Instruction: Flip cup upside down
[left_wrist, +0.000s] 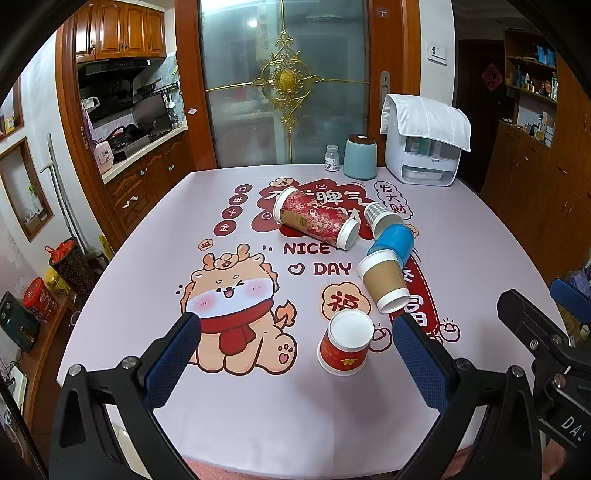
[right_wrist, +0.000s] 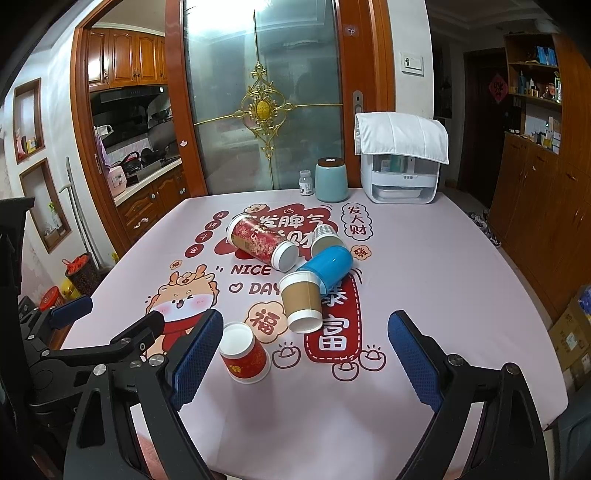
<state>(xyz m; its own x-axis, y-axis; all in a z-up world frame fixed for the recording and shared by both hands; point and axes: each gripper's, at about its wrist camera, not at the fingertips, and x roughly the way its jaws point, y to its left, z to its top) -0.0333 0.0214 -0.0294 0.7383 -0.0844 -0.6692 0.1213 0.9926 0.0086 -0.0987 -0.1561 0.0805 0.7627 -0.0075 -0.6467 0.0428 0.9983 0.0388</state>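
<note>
A small red paper cup stands upside down on the printed tablecloth, white base up; it also shows in the right wrist view. Behind it lie a brown-sleeved cup, a blue cup, a checked cup and a tall red patterned cup, all on their sides. My left gripper is open and empty, near the red cup. My right gripper is open and empty, its left finger beside the red cup.
At the table's far edge stand a teal canister, a small white jar and a white appliance under a cloth. The right gripper's frame shows at the right of the left wrist view. A glass door stands behind the table.
</note>
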